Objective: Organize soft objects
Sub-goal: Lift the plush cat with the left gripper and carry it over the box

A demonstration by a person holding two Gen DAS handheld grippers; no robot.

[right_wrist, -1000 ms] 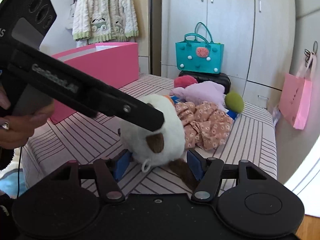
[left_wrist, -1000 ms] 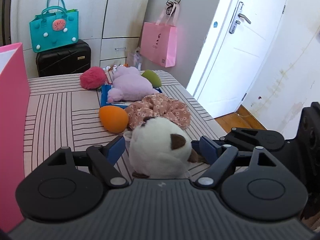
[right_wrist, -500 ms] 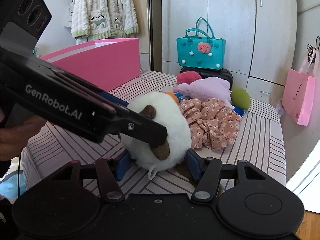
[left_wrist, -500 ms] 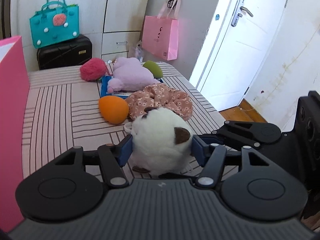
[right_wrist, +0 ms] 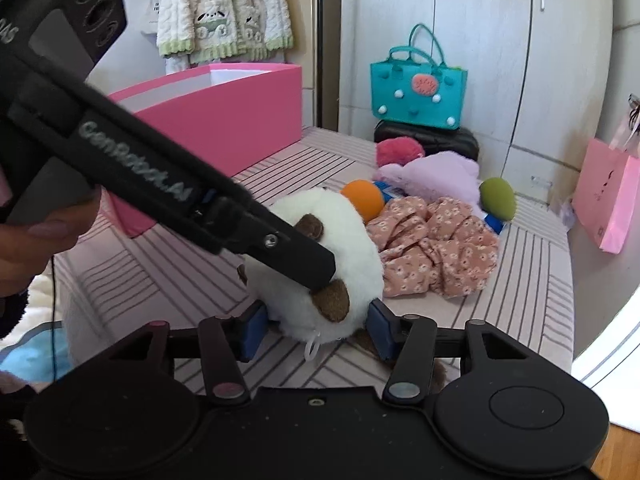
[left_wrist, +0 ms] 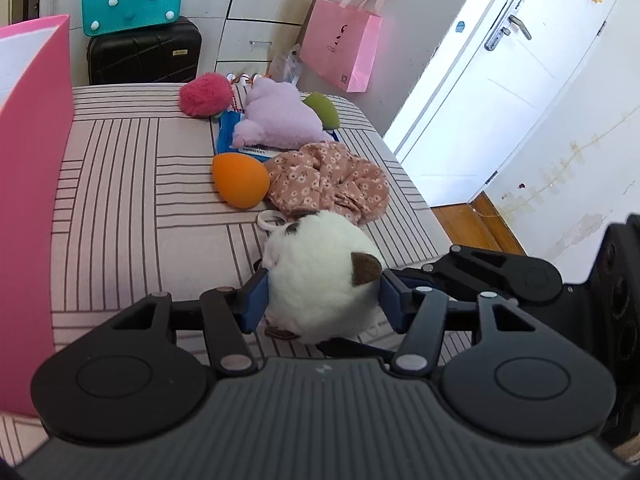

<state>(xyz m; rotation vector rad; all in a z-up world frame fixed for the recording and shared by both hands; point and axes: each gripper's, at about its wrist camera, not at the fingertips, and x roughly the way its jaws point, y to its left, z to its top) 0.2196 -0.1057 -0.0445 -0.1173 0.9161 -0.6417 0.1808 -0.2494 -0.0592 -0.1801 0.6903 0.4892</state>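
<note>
Your left gripper (left_wrist: 322,300) just closed, pads pressing the white plush (left_wrist: 320,276)'s flanks | your right gripper (right_wrist: 316,330) just closed on it crosswise | plush right of pink box (right_wrist: 224,116), likely its destination | near-round, no clear long axis; brown ear (left_wrist: 364,268) points right.

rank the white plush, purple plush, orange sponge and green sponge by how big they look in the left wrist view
1. white plush, though it is nearest the camera
2. purple plush
3. orange sponge
4. green sponge, farthest and partly hidden, so unsure against the orange one
</note>
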